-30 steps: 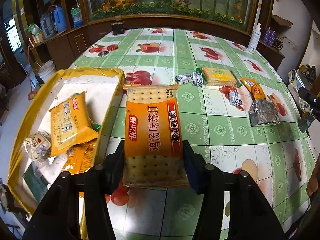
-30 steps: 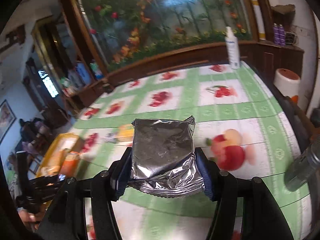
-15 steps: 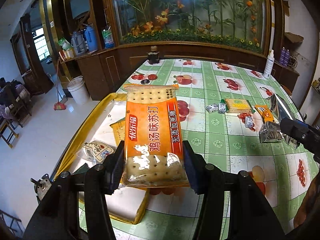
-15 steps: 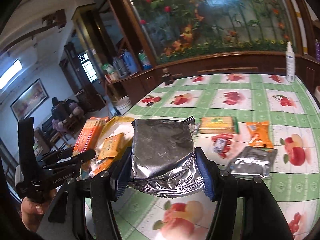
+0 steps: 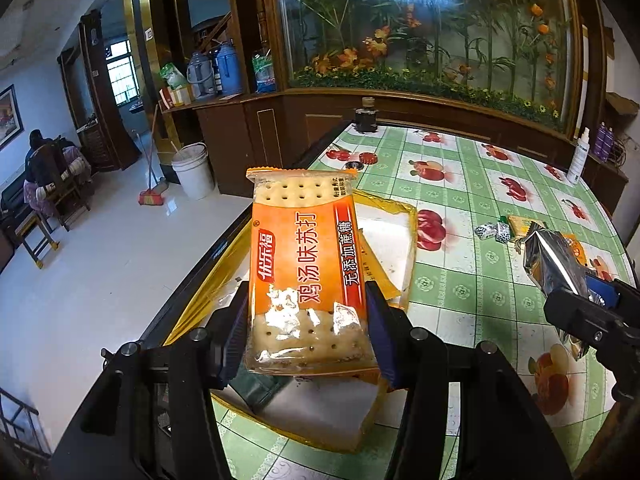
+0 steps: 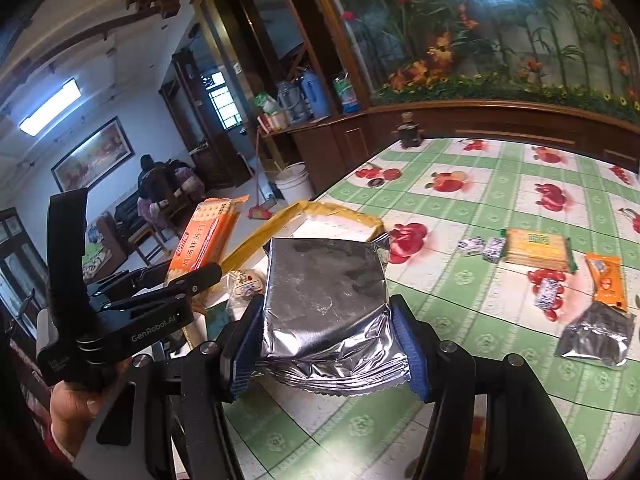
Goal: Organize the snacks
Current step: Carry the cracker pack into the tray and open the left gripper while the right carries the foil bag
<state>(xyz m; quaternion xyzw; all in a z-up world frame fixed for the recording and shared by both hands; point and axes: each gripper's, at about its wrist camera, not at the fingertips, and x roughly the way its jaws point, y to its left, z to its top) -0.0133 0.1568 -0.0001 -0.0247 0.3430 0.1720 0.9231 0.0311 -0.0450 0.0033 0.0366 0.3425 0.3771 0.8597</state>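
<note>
My left gripper [image 5: 306, 340] is shut on an orange cracker pack [image 5: 306, 272], held up over the yellow tray [image 5: 400, 216] at the table's left edge. In the right wrist view that pack [image 6: 204, 240] shows at the left, in the left gripper [image 6: 192, 276], beside the same tray [image 6: 340, 214]. My right gripper [image 6: 326, 344] is shut on a silver foil packet [image 6: 326, 292], raised above the table just right of the tray. That packet [image 5: 554, 260] appears at the right of the left wrist view. Most of the tray's contents are hidden behind the two packs.
On the green fruit-print tablecloth [image 6: 460, 300] lie a green biscuit pack [image 6: 538, 250], an orange sachet [image 6: 606, 280], another silver packet [image 6: 596, 334] and small wrapped sweets [image 6: 480, 246]. A dark bottle [image 5: 366, 120] stands at the far edge. The table edge drops to the floor on the left.
Both grippers swung left with their packs still held. The left one now hangs over the tray's near end, with the floor in view. The right one has come from the table's right side to beside the tray.
</note>
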